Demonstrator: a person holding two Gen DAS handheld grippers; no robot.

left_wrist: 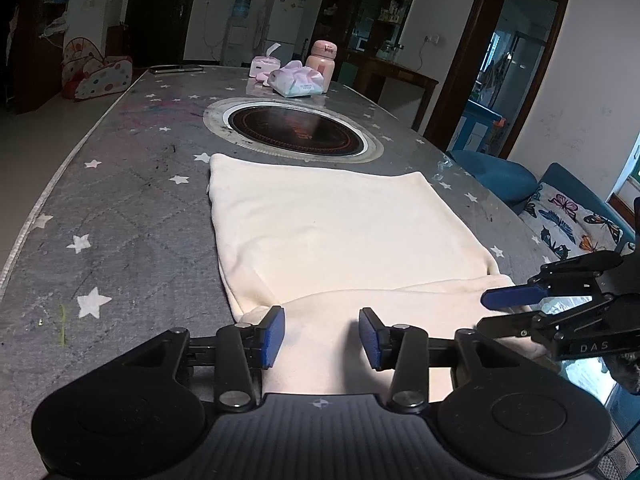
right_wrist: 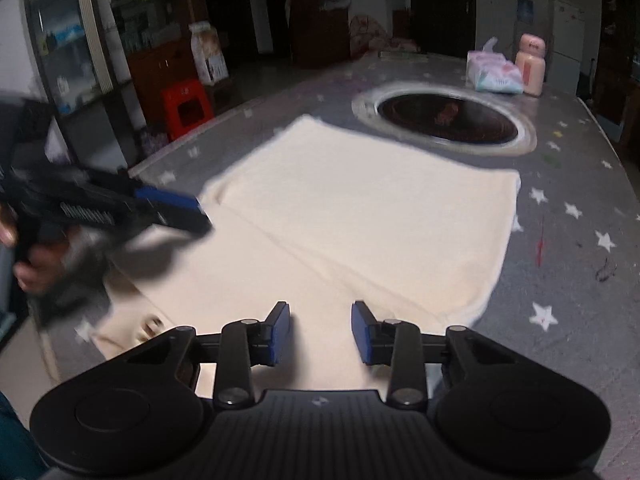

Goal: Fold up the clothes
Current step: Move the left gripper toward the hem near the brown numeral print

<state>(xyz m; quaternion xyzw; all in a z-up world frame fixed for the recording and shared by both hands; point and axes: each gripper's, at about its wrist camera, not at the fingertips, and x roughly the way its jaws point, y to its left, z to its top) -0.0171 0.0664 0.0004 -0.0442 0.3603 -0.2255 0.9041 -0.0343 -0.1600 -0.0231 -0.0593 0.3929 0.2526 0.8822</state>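
A: Where is the garment sitting, and what are the grippers doing?

B: The cream garment [left_wrist: 320, 232] is lying flat on the star-patterned table [left_wrist: 120, 220], its far edge just short of the round cooktop [left_wrist: 292, 128] and its near end reaching the table's near edge. The left gripper [left_wrist: 322, 334] is hovering over that near end with its jaws spread and nothing between them. The right gripper [right_wrist: 320, 332] is likewise standing parted and empty over the near part of the cloth.

A: So what is the step in hand?

B: I'm judging it as picking up the near end for the next fold. A layer is already lying over the cloth, leaving a diagonal seam.

A: How should it be done well?

B: Each gripper should be closing on a near corner, taking every layer at once, so nothing slips loose. Then both should be lifting together and carrying the edge toward the far edge, keeping level so the sides line up.

A: Any hazard?

B: The tissue pack [left_wrist: 296, 80] and pink bottle [left_wrist: 321, 64] are standing well apart, near the far edge.
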